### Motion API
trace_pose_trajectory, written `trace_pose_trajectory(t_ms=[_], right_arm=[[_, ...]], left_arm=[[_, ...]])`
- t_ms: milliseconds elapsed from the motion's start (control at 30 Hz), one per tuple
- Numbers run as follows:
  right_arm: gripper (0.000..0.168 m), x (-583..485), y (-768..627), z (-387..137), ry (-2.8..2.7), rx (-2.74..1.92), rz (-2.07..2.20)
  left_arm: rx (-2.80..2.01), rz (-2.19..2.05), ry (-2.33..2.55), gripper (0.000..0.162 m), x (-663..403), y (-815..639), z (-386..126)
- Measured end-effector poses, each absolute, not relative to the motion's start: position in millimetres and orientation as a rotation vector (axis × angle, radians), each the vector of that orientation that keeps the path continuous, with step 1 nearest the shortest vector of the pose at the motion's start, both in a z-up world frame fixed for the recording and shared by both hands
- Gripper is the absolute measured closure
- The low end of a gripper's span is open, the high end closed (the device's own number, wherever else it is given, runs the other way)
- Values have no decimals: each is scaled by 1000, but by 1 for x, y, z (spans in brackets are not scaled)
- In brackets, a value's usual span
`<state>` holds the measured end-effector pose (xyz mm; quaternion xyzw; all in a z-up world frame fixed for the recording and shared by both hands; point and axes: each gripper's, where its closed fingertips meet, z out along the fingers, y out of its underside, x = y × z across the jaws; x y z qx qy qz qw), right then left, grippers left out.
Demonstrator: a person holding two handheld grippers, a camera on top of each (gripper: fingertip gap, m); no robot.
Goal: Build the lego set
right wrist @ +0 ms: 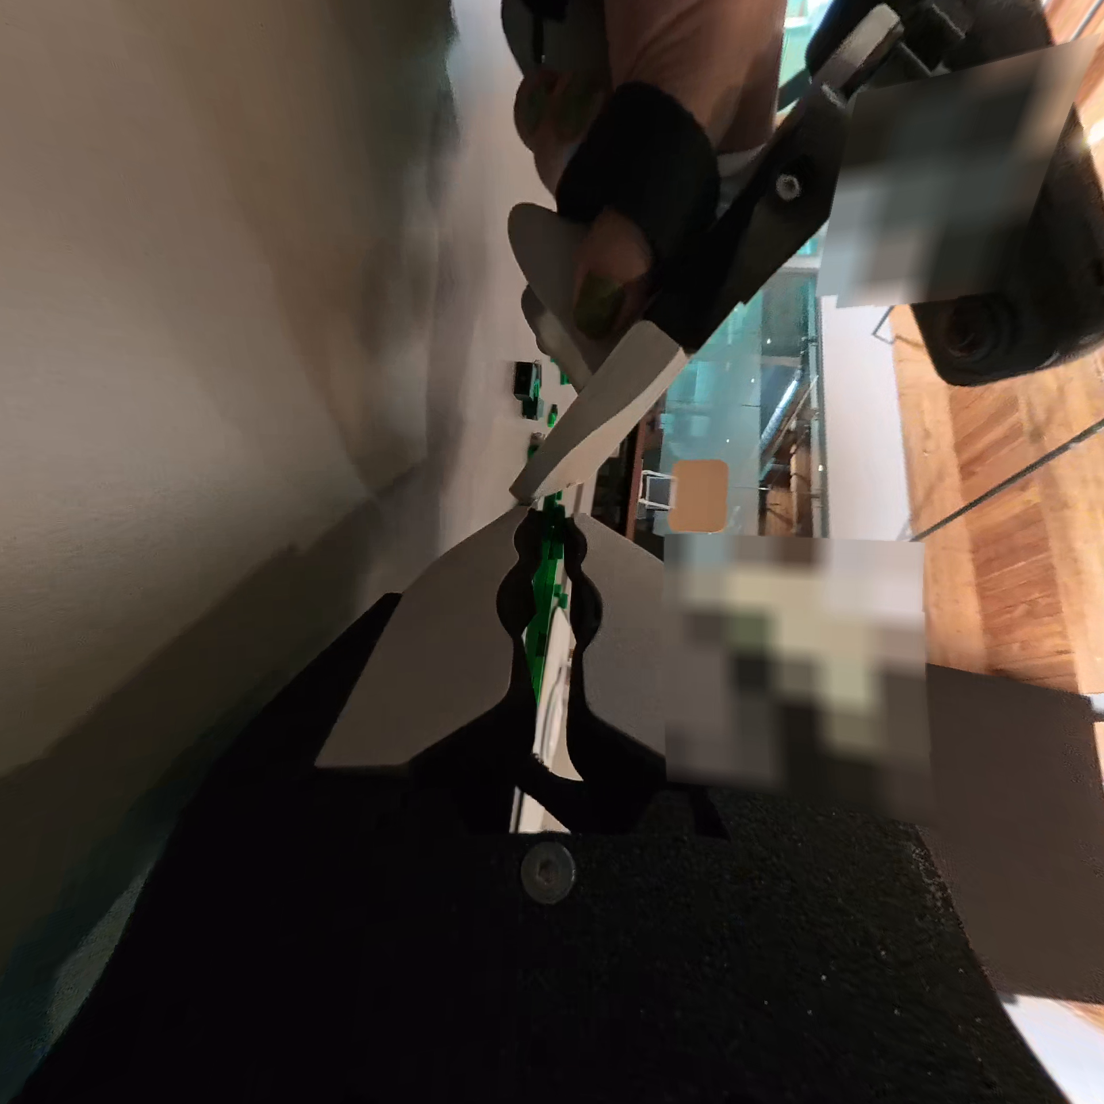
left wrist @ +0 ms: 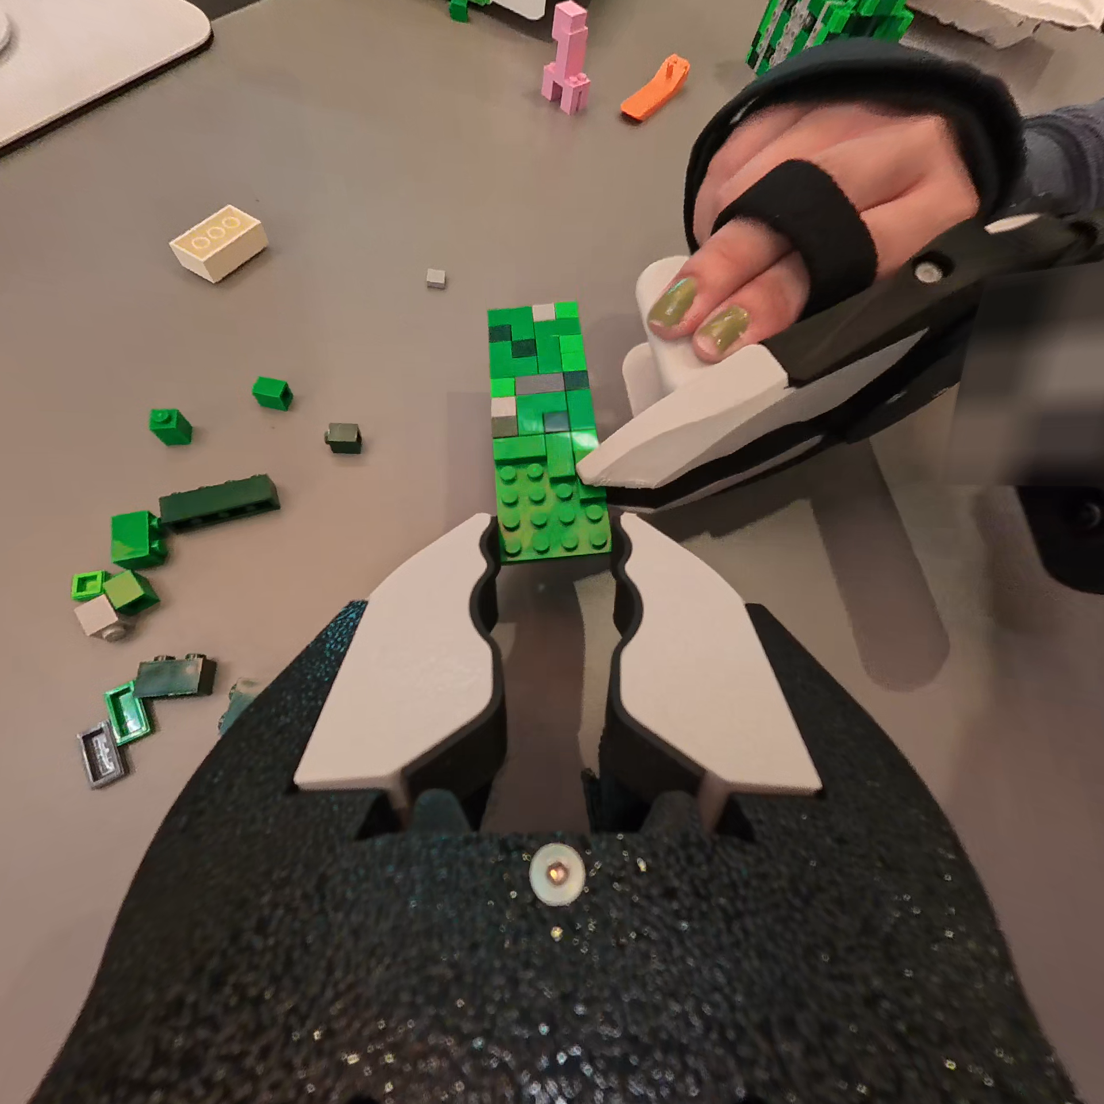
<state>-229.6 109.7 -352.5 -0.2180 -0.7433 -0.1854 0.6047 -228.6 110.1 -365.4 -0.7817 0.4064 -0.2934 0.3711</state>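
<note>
A long green plate [left wrist: 537, 388], tiled in mixed greens and greys with bare studs at its near end, lies along the grey table [left wrist: 358, 179]. My left gripper [left wrist: 552, 540] is shut on the plate's near end, one finger on each long side. My right gripper [left wrist: 597, 484] comes in from the right and is shut on the plate's right edge by the studs. In the right wrist view the plate [right wrist: 542, 579] shows edge-on between the right gripper's [right wrist: 549, 529] fingers. A finger of the left gripper [right wrist: 597, 412] reaches in from above.
Loose bricks lie at the left: a white brick [left wrist: 218, 242], a dark green long brick [left wrist: 218, 502], small green cubes [left wrist: 272, 392] and a grey tile [left wrist: 436, 278]. At the back are a pink figure [left wrist: 567, 60], an orange tool [left wrist: 654, 89] and a green build [left wrist: 824, 30].
</note>
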Motion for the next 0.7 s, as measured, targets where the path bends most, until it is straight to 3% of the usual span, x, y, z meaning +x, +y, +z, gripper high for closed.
trace_pose_trajectory(t_ms=[400, 500, 700], right_arm=[[161, -229, 110, -349, -1655, -624, -279], [134, -219, 113, -343, -1604, -698, -186], [130, -187, 127, -326, -1432, -864, 45]], left_arm=[[-1986, -807, 1015, 127, -228, 111, -363], [-1983, -759, 1015, 127, -235, 115, -363], [-1978, -696, 1029, 127, -247, 119, -365]])
